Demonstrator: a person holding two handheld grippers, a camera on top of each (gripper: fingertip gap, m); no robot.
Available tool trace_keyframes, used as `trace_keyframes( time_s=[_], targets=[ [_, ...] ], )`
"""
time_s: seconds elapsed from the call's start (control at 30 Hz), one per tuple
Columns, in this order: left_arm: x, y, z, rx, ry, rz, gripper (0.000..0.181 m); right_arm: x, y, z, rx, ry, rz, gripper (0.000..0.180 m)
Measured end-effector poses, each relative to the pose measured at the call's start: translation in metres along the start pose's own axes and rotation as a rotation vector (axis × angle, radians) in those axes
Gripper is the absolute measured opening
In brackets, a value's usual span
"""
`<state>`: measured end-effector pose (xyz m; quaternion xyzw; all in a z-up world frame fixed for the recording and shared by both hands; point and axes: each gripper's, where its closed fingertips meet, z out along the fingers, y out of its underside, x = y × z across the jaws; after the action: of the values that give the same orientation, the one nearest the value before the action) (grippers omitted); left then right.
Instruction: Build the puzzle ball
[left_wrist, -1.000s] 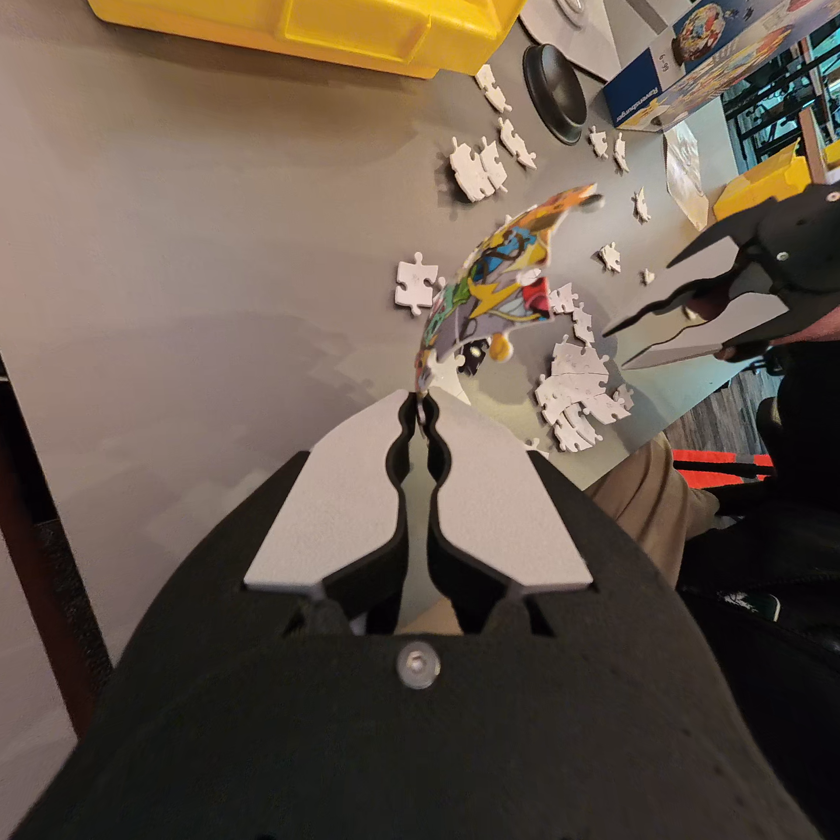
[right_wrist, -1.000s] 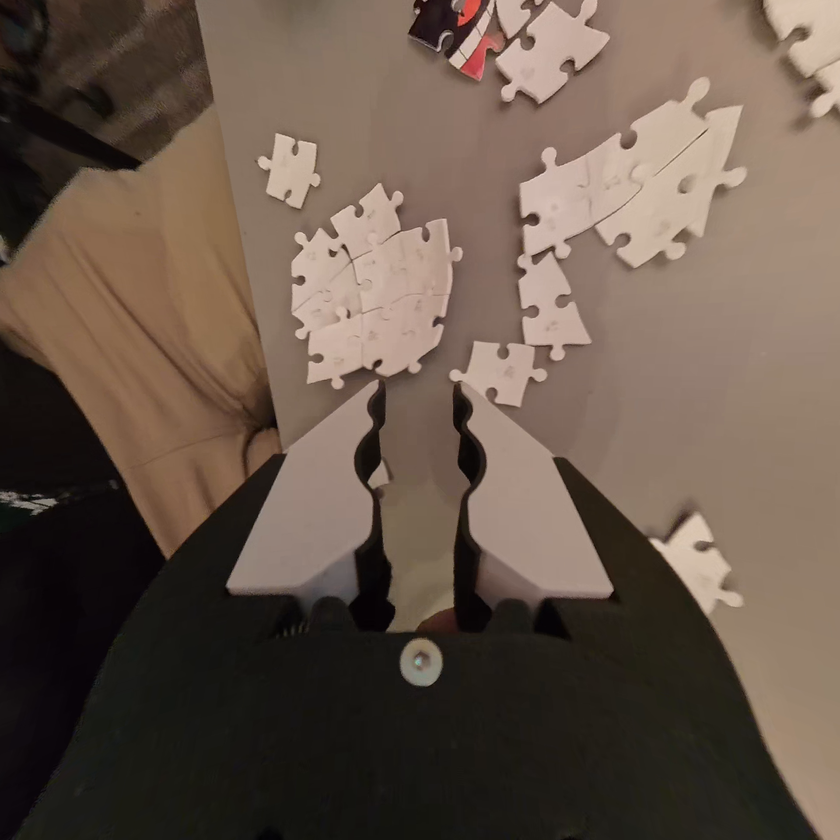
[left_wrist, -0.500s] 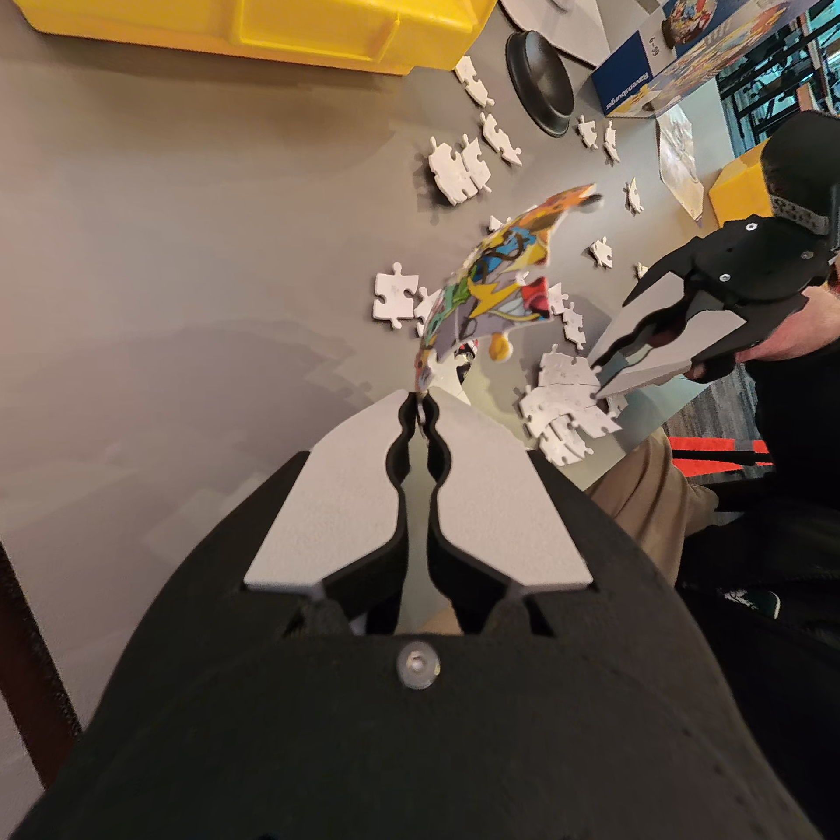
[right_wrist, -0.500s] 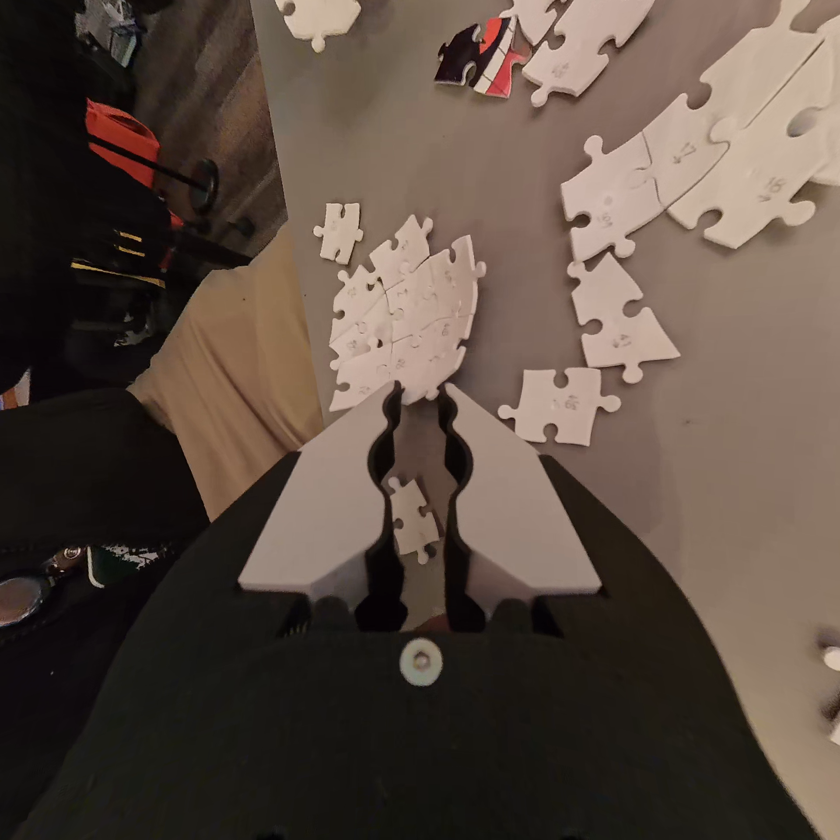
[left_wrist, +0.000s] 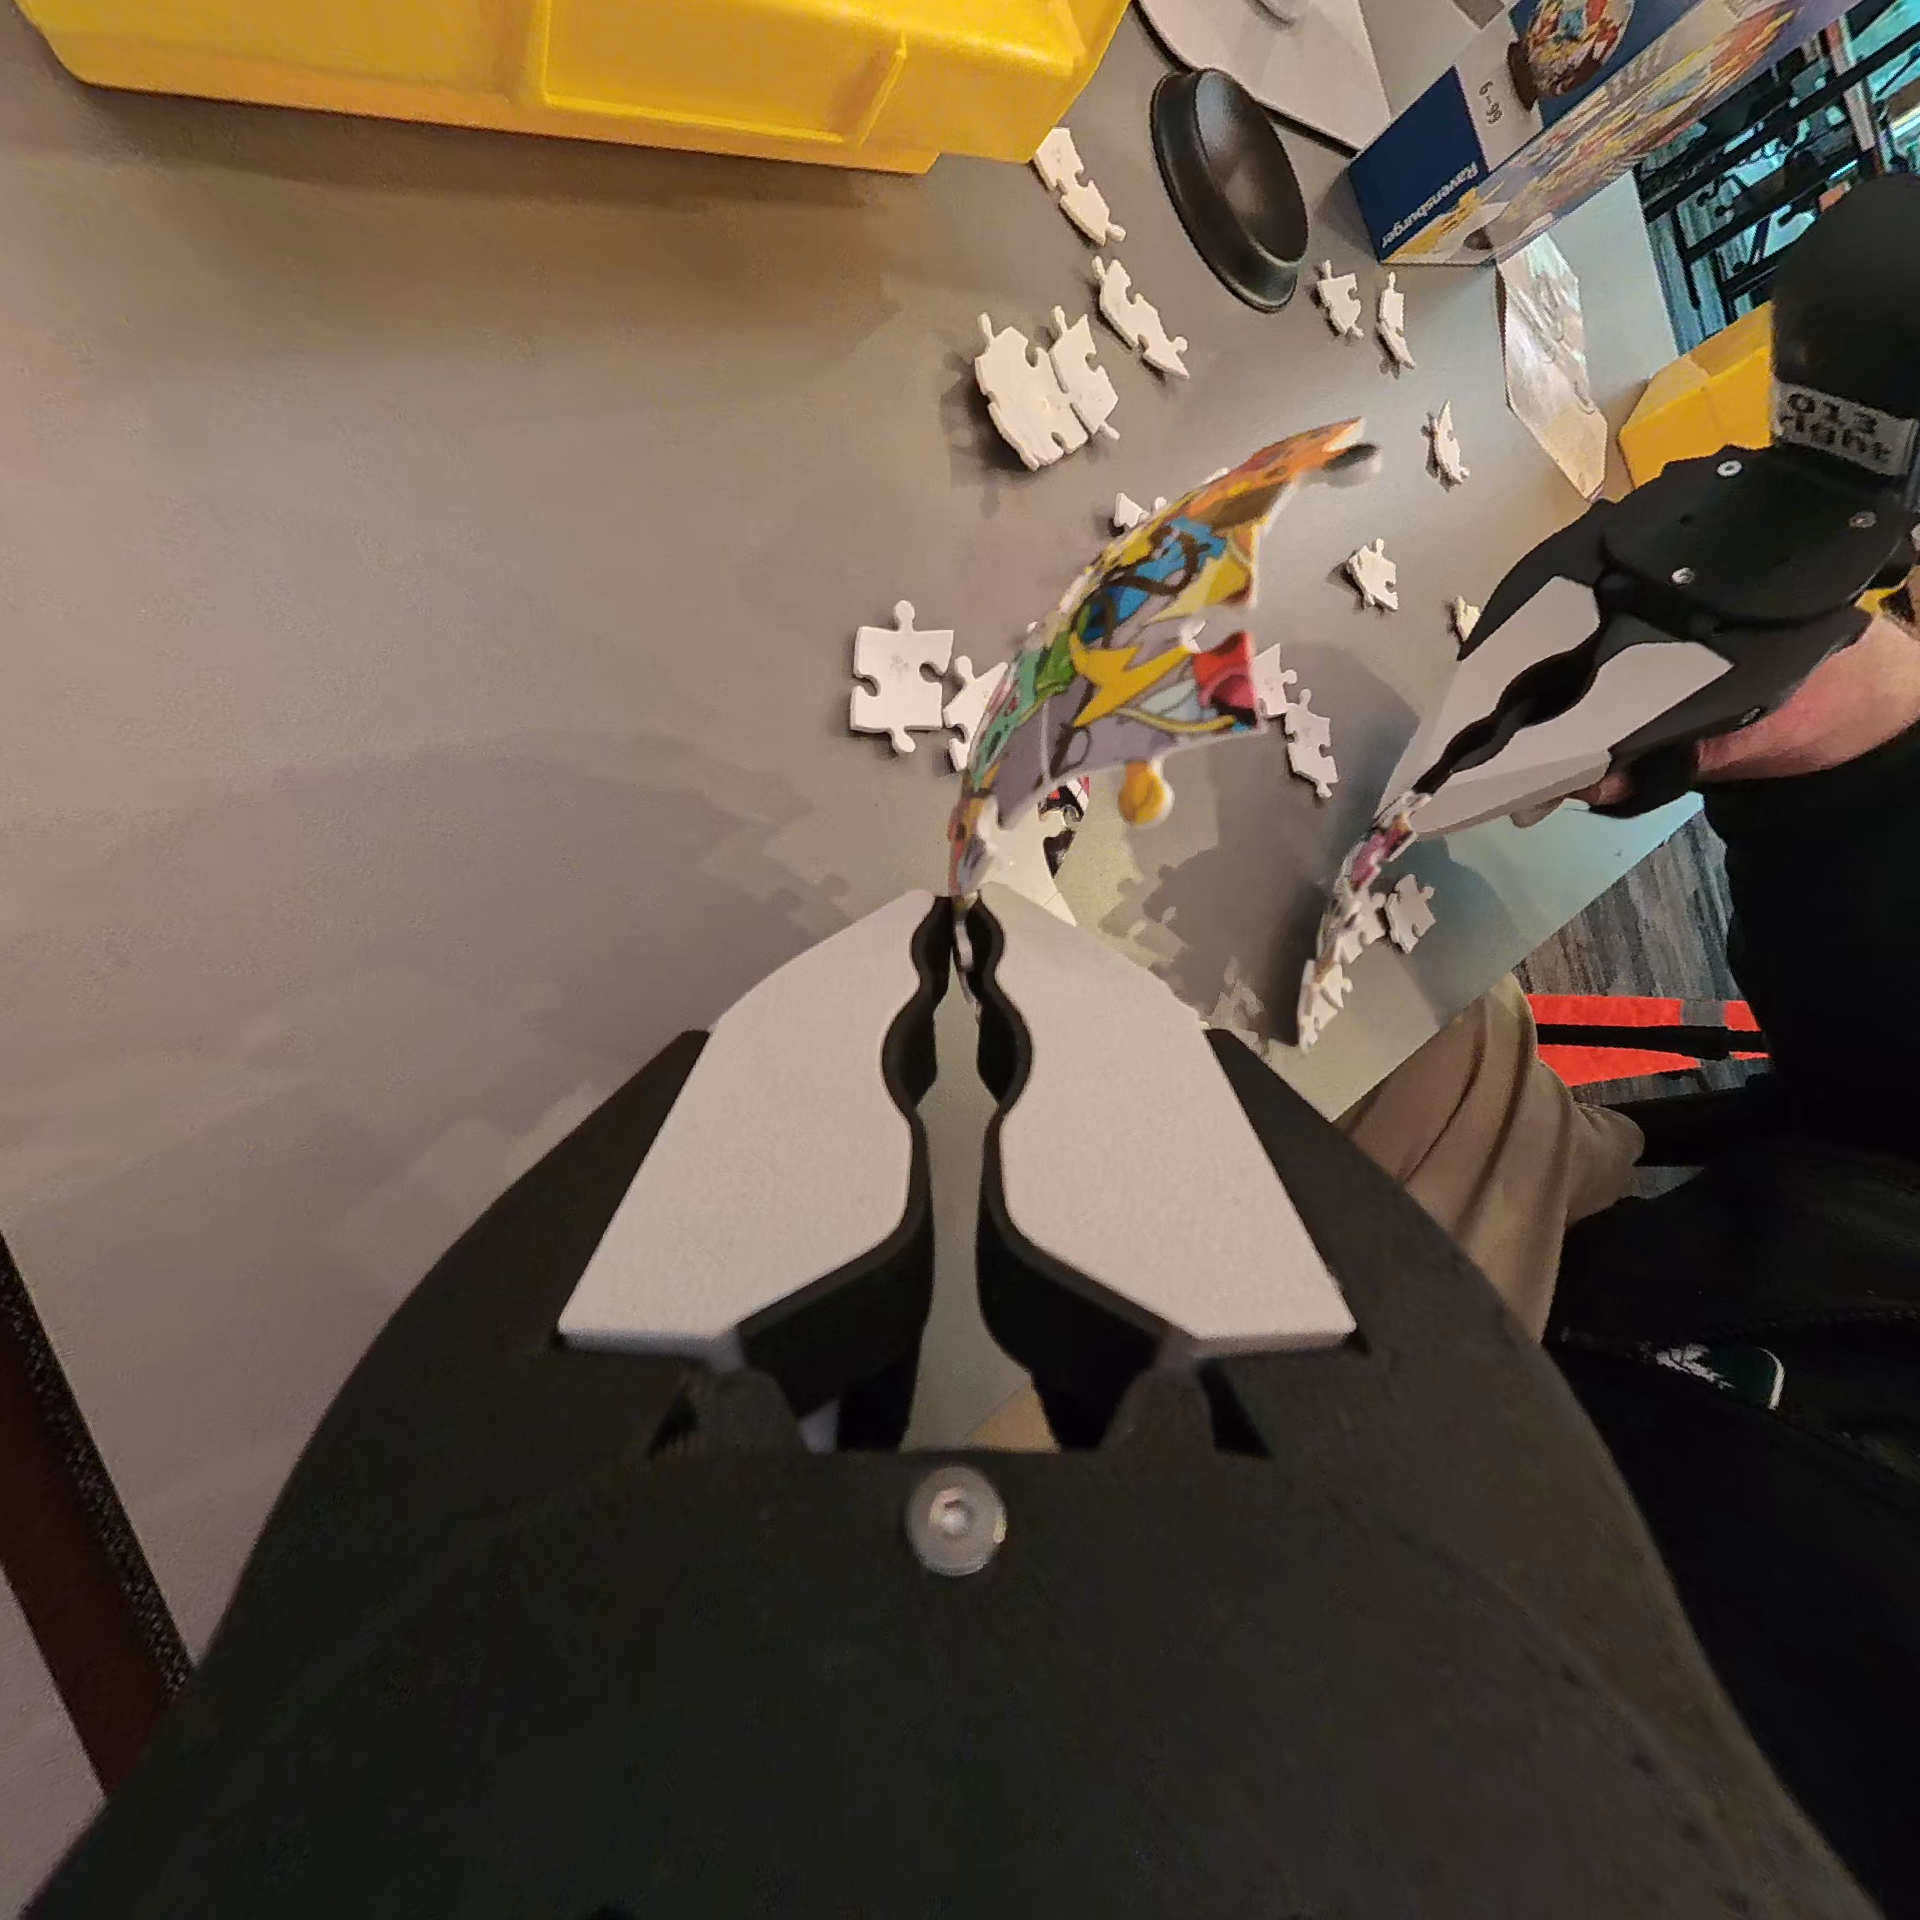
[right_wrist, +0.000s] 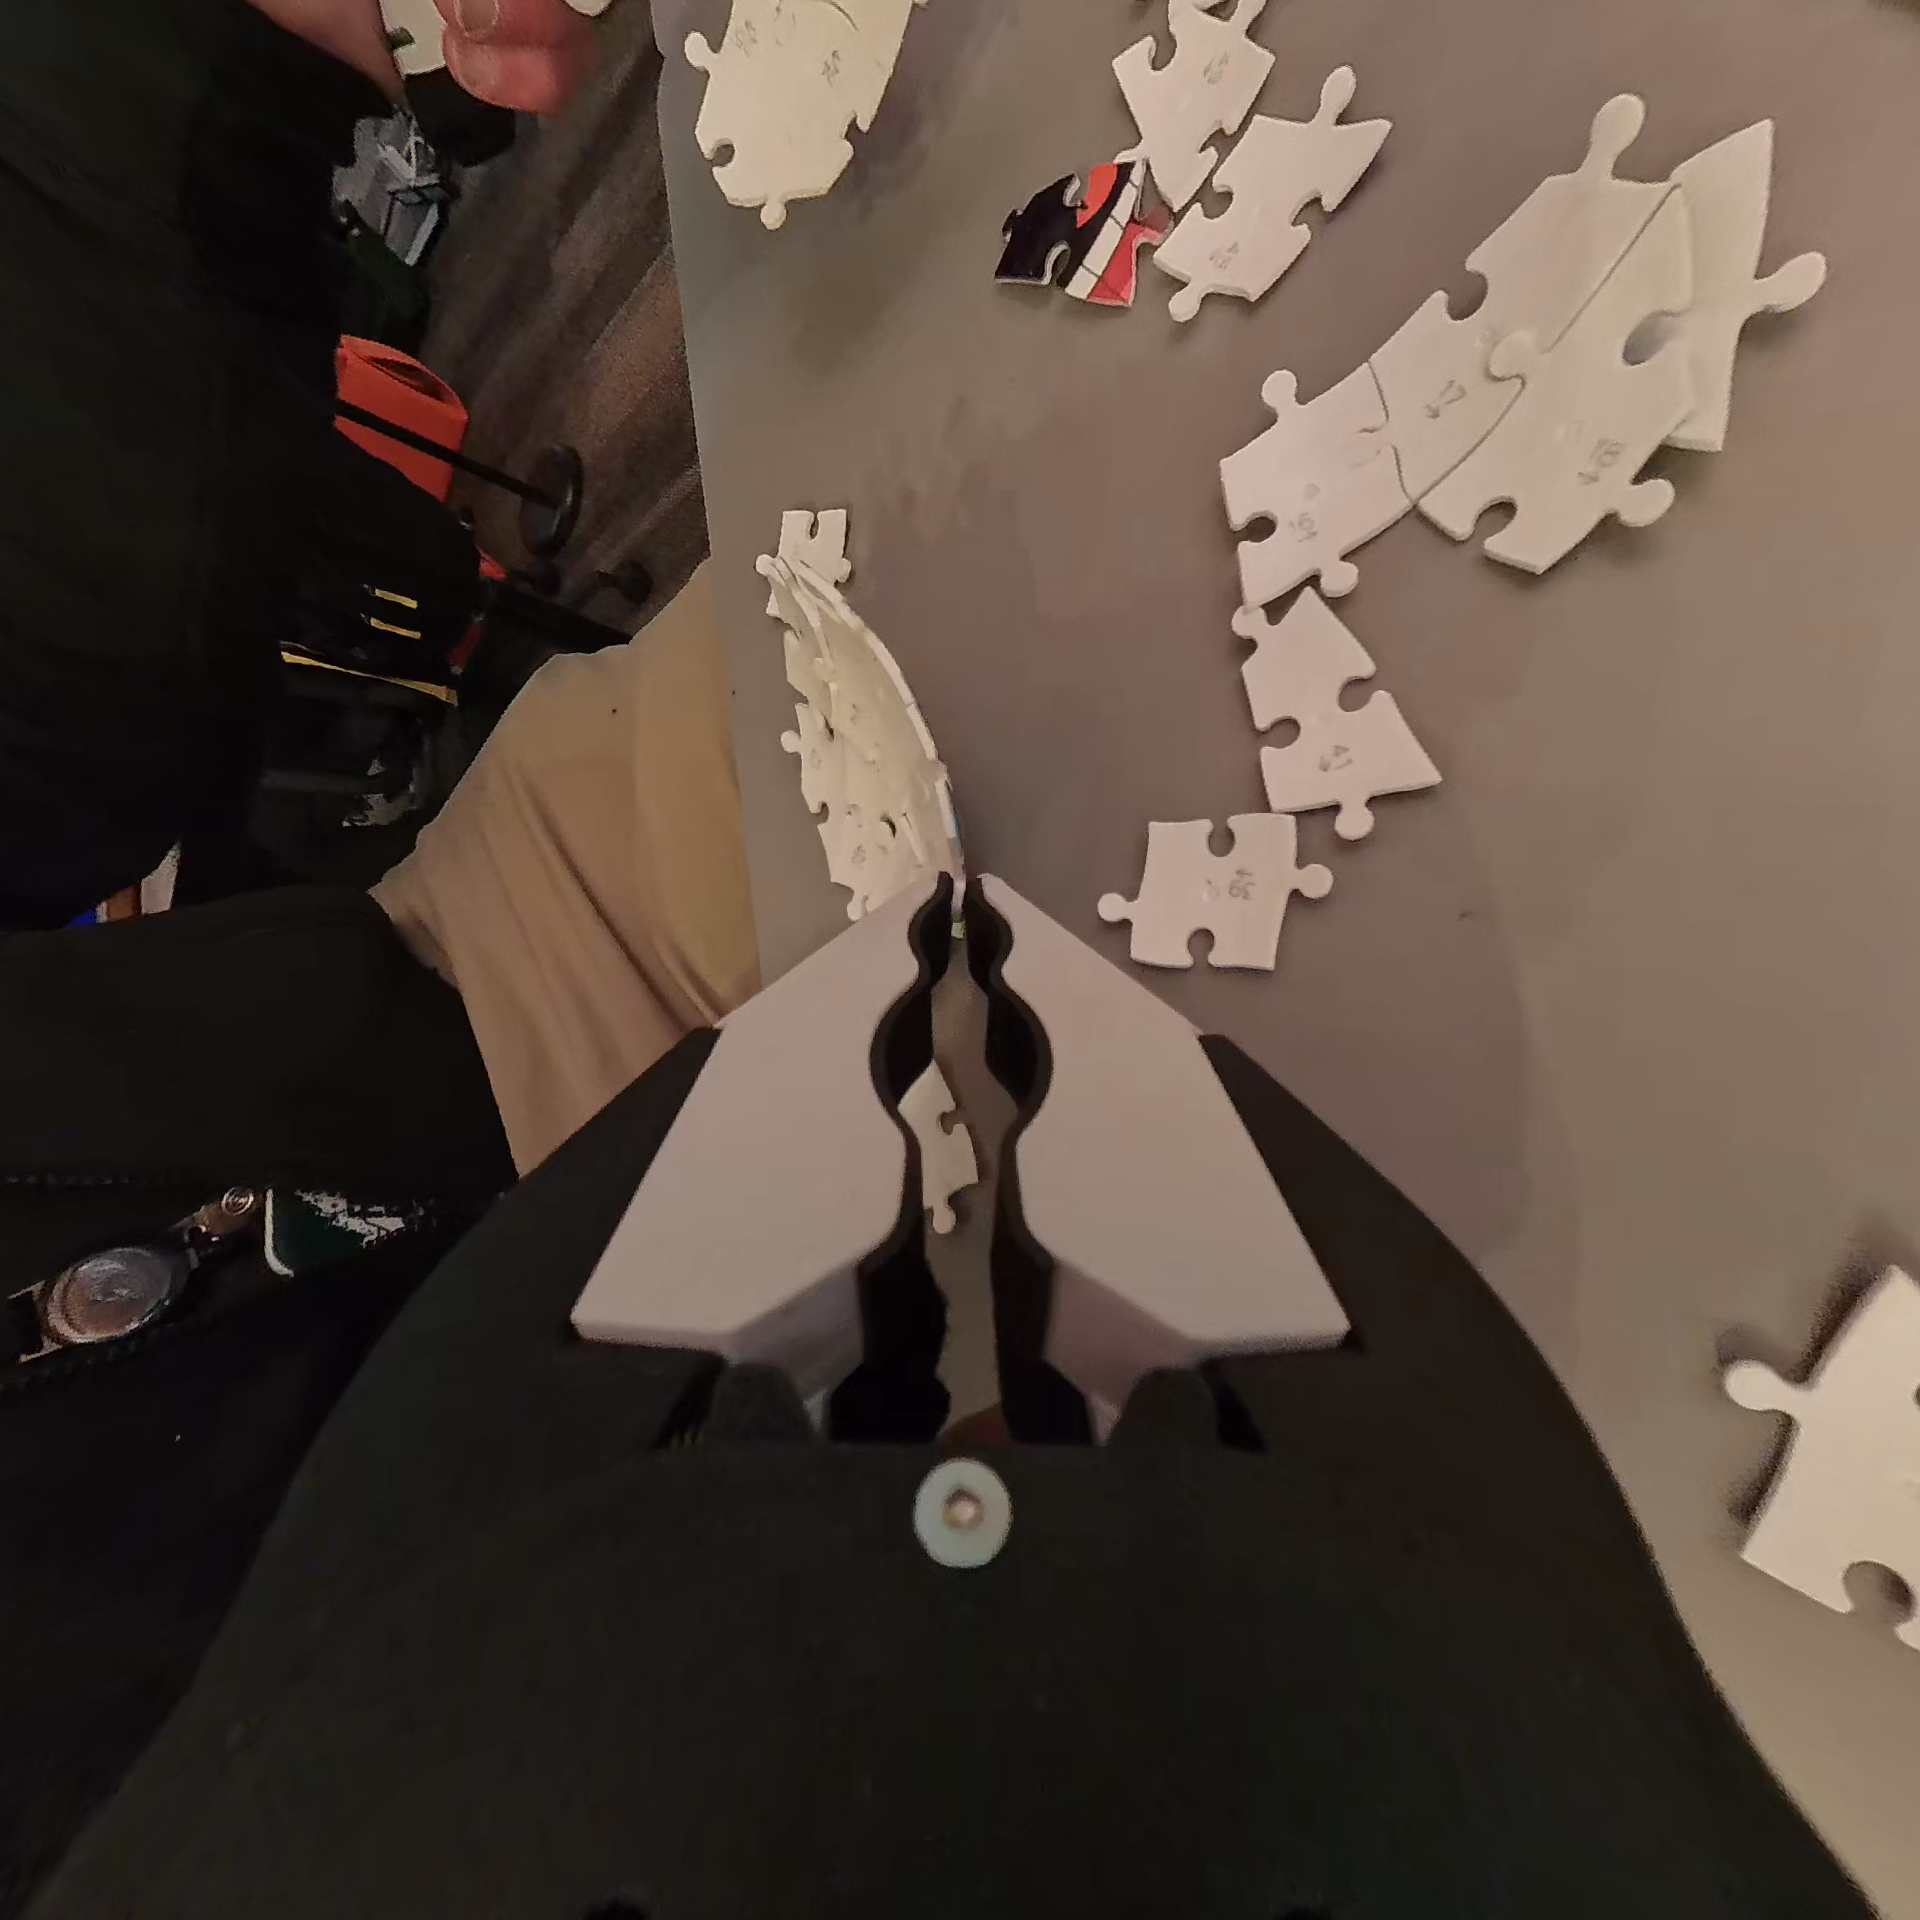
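My left gripper (left_wrist: 961, 925) pinches the colourful curved section (left_wrist: 1132, 665) aloft, right gripper (right_wrist: 958, 896) clamps the smaller white-backed section (right_wrist: 862, 748) (tipped up at the table edge); I'd line up tabs slowly

Table (left_wrist: 416, 623): smooth matt grey. Bin (left_wrist: 582, 62), upper left: glossy yellow plastic. Loose puzzle pieces (right_wrist: 1335, 717): matt white backs. Left hand-held gripper (left_wrist: 961, 920): matt, fine-grained black and grey plastic.

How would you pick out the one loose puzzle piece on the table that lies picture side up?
In the right wrist view, go to the far part of the grey table, beyond the gripper. The piece touches the edge of two joined white ones. Only it shows black, red and white print; every other loose piece there lies blank side up.
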<state>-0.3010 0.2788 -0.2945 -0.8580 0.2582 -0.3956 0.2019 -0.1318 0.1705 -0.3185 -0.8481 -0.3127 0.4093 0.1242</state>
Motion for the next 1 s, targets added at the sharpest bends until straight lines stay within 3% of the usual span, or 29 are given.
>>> trace_keyframes(
  time_s=[0.4, 1.0],
  targets=[
    [-0.001, -0.004, -0.005, 0.037, -0.009, -0.001, 0.002, 0.001, -0.005, -0.008, 0.030, -0.012, -0.015, 0.000],
    [-0.005, 0.008, -0.012, 0.048, -0.014, -0.026, 0.002, 0.000, -0.007, 0.011, -0.051, 0.033, -0.076, 0.000]
  ],
)
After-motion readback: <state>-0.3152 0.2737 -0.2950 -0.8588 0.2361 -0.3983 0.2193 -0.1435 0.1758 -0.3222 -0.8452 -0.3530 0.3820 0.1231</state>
